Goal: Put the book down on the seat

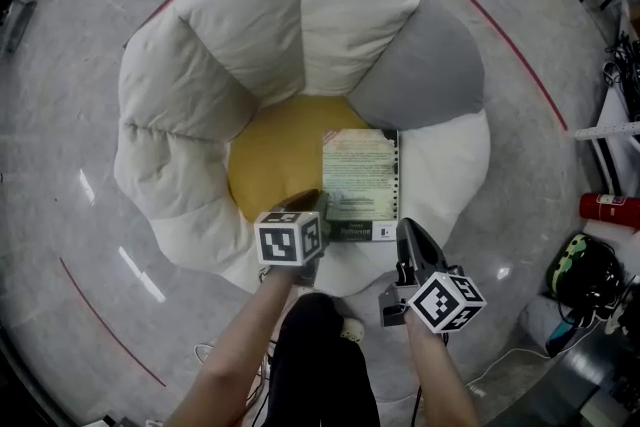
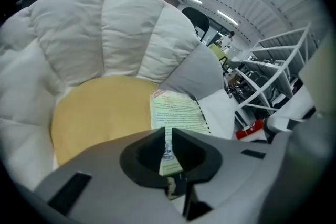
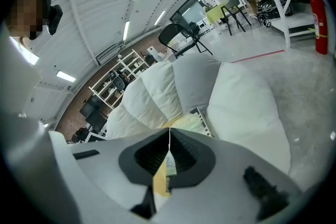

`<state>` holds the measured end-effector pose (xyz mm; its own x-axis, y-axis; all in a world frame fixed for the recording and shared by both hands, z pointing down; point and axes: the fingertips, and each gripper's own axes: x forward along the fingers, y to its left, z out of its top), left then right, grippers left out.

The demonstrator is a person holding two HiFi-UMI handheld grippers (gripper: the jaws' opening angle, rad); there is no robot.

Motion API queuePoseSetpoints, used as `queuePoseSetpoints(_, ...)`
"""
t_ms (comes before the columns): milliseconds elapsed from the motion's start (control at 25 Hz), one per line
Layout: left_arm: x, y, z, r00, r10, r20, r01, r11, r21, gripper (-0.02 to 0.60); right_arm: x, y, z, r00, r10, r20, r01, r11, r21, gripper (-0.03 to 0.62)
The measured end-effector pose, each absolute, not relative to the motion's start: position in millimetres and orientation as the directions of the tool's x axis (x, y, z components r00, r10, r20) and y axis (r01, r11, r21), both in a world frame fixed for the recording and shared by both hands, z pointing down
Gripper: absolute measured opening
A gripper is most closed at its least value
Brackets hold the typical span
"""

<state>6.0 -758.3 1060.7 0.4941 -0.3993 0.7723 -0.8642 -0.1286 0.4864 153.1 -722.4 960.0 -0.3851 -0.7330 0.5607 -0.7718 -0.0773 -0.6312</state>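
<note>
lying flat on the seat [image 1: 250,5]: one book [image 1: 360,180], thin, soft-covered, pale green face up, dark strip at its near end. position: right part of the yellow centre pad [image 1: 270,155], right edge lapping onto the white petal [image 1: 450,165], far edge just short of the grey petal [image 1: 420,65].

handling, judged: light; bendy rather than stiff, likely to sag if lifted by one corner; cover looks smooth, so some risk of slip. the cushion beneath is soft and will give under any press. best hold: the near edge, pinched at mid-width or at both near corners. a dotted row down the right edge may be binding holes; not certain.

left gripper [image 1: 308,205]: just beside the book's near left corner. jaws a narrow slit apart, the book's print showing through the slit, nothing clamped as far as can be judged.

right gripper [image 1: 410,240]: just off the near right corner. jaws pressed to a hairline, holding nothing.

not determinable: print too small to read; the book's thickness; whether the left jaws touch the cover. seat's near petals partly covered by the person's forearms [image 1: 240,345] and both grippers.
</note>
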Motion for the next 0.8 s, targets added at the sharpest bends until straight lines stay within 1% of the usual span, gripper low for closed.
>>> queuePoseSetpoints(40,2,-757,1058,0.497,-0.408,0.766,-0.859,-0.108,0.500,0.040,150,-721,959,-0.392,-0.730,0.560,-0.770,-0.073,-0.634,0.014)
queuePoseSetpoints(80,-1,-754,1055,0.511,-0.412,0.754,-0.847,-0.089,0.525,0.025,147,-720,958,-0.397,-0.728,0.559,-0.769,-0.068,-0.635,0.014)
queuePoseSetpoints(160,-6,-748,1049,0.543,-0.418,0.728,-0.815,-0.053,0.577,0.014,140,-718,955,-0.407,-0.724,0.557,-0.768,-0.059,-0.638,0.014)
queuePoseSetpoints(400,-19,-721,1025,0.576,-0.450,0.682,-0.765,-0.004,0.644,0.011,122,-700,942,-0.444,-0.706,0.551,-0.772,-0.011,-0.636,0.014)
queuePoseSetpoints(560,-23,-696,1002,0.593,-0.471,0.653,-0.731,0.025,0.682,0.011,118,-683,930,-0.452,-0.693,0.561,-0.770,-0.014,-0.638,0.014)
queuePoseSetpoints(800,-22,-648,952,0.596,-0.497,0.631,-0.680,0.106,0.725,0.011,113,-654,890,-0.487,-0.675,0.554,-0.761,0.016,-0.649,0.014)
